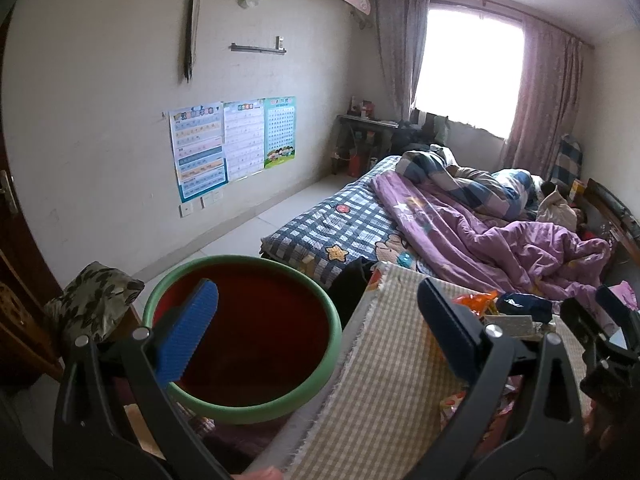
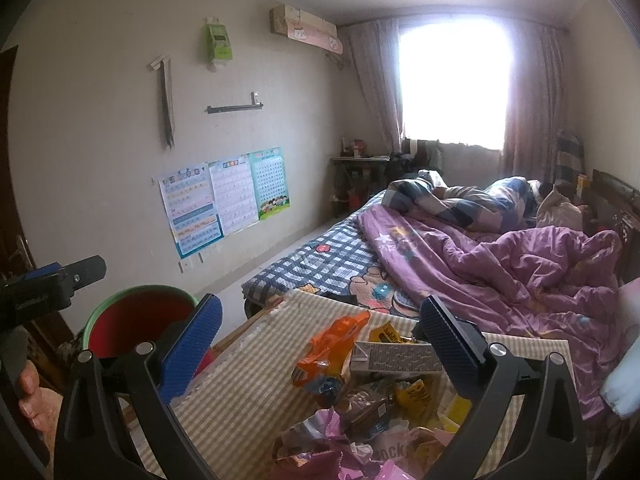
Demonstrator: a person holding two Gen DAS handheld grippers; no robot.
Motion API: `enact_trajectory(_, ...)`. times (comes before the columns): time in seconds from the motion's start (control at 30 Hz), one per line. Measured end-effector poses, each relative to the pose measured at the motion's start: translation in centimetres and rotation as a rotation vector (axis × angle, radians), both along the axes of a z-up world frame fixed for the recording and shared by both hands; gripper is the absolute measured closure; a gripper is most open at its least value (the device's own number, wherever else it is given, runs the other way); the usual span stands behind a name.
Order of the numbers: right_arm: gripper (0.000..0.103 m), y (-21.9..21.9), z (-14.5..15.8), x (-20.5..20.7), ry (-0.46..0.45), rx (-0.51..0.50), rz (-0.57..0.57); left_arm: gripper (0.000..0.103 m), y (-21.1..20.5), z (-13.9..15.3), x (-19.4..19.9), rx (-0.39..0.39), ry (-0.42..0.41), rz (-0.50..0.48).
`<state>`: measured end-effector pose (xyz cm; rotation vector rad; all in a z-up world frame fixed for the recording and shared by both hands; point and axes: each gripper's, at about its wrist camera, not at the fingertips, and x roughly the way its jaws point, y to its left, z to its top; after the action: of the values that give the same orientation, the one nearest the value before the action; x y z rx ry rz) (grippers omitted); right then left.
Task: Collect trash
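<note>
A round bin (image 1: 256,344) with a green rim and dark red inside stands left of a table covered in a checked cloth (image 1: 384,368). My left gripper (image 1: 320,332) is open and empty, its left finger over the bin, its right finger over the cloth. In the right wrist view the bin (image 2: 136,316) is at the left. My right gripper (image 2: 320,344) is open and empty above a pile of trash: an orange wrapper (image 2: 332,344), a grey box (image 2: 396,356), yellow wrappers (image 2: 412,392) and pink wrappers (image 2: 320,444).
A bed (image 2: 332,264) with a checked sheet and a purple quilt (image 2: 520,264) lies beyond the table. A stool with a patterned cushion (image 1: 92,300) stands left of the bin by a wooden door (image 1: 16,280). Posters (image 1: 232,140) hang on the wall.
</note>
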<state>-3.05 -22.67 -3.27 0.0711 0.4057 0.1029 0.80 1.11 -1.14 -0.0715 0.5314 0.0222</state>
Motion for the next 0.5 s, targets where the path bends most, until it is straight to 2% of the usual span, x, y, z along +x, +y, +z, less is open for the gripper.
enact_trajectory(0.5,0.007,0.11,-0.56,0.0,0.015,0.017,-0.001,0.005,0.04,-0.51,-0.03,-0.001,0.016,-0.001)
